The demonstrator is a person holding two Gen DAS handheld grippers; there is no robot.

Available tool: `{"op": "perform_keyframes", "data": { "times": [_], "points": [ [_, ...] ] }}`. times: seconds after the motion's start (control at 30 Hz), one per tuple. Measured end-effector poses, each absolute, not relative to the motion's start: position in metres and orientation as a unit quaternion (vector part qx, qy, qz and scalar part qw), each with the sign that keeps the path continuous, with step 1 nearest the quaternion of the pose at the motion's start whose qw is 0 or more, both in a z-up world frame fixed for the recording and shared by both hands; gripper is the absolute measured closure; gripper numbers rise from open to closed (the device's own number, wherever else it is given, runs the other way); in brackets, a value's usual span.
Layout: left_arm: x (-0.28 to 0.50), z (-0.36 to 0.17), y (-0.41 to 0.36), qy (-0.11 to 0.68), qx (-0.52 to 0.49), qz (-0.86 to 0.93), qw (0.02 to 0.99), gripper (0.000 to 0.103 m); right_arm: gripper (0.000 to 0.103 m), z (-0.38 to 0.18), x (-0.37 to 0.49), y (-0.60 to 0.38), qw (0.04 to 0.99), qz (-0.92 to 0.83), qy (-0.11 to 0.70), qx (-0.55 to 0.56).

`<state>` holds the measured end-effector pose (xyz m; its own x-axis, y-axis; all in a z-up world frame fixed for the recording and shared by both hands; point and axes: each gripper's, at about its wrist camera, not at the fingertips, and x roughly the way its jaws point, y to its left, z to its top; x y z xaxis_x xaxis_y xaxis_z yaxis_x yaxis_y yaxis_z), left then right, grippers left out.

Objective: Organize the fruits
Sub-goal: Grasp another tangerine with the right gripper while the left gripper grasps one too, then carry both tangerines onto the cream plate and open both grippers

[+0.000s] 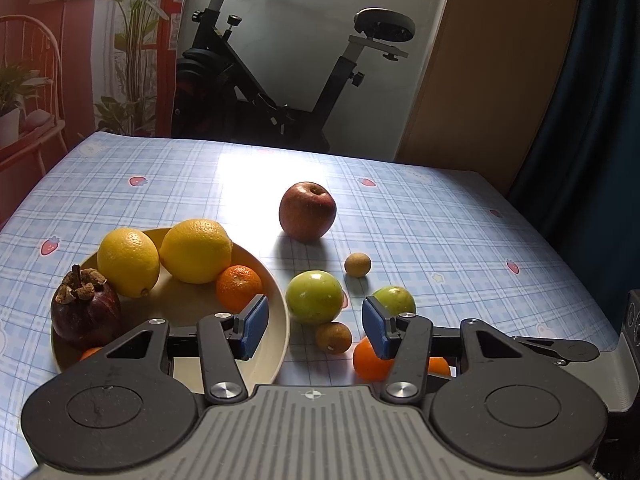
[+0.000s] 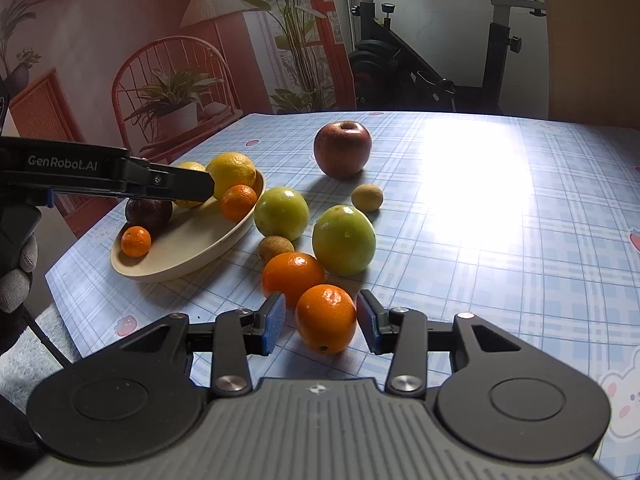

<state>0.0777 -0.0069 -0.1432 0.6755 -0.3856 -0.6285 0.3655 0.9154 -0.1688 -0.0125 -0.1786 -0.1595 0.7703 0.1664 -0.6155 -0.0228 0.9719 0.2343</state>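
A cream plate [image 1: 276,320] holds two lemons [image 1: 198,250], a mangosteen [image 1: 86,312] and a mandarin [image 1: 239,286]. My left gripper [image 1: 316,328] hovers open by the plate's right rim, with a green fruit [image 1: 314,297] and a longan [image 1: 333,337] on the cloth beyond its gap. In the right wrist view my right gripper [image 2: 322,322] stands low over the table, and an orange [image 2: 326,318] rests on the cloth between its blue pads. A sliver of cloth shows beside the left pad, so they do not press it. A second orange [image 2: 292,276] lies just behind.
A red apple [image 1: 307,211], a second green fruit [image 2: 343,240] and another longan [image 2: 367,197] lie loose on the blue checked tablecloth [image 2: 500,220]. An exercise bike [image 1: 260,80] stands behind the table. A gloved hand [image 2: 16,272] holds the left gripper's handle.
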Motion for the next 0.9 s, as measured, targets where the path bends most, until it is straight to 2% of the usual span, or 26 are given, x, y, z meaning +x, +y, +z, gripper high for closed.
{"op": "perform_keyframes", "data": {
  "times": [0.1, 0.27, 0.37, 0.9],
  "points": [
    [0.075, -0.145, -0.006, 0.349, -0.017, -0.206, 0.914, 0.051, 0.059, -0.161, -0.013, -0.18, 0.934, 0.05, 0.338, 0.108],
    [0.073, -0.15, -0.007, 0.358, -0.015, -0.209, 0.91, 0.053, 0.065, -0.161, -0.015, -0.18, 0.934, 0.051, 0.336, 0.107],
    [0.073, -0.152, -0.009, 0.363, -0.012, -0.215, 0.907, 0.058, 0.066, -0.162, -0.015, -0.181, 0.935, 0.053, 0.335, 0.106],
    [0.087, -0.18, -0.043, 0.416, 0.023, -0.282, 0.864, 0.058, 0.066, -0.155, -0.023, -0.205, 0.945, 0.008, 0.298, 0.137]
  ]
}}
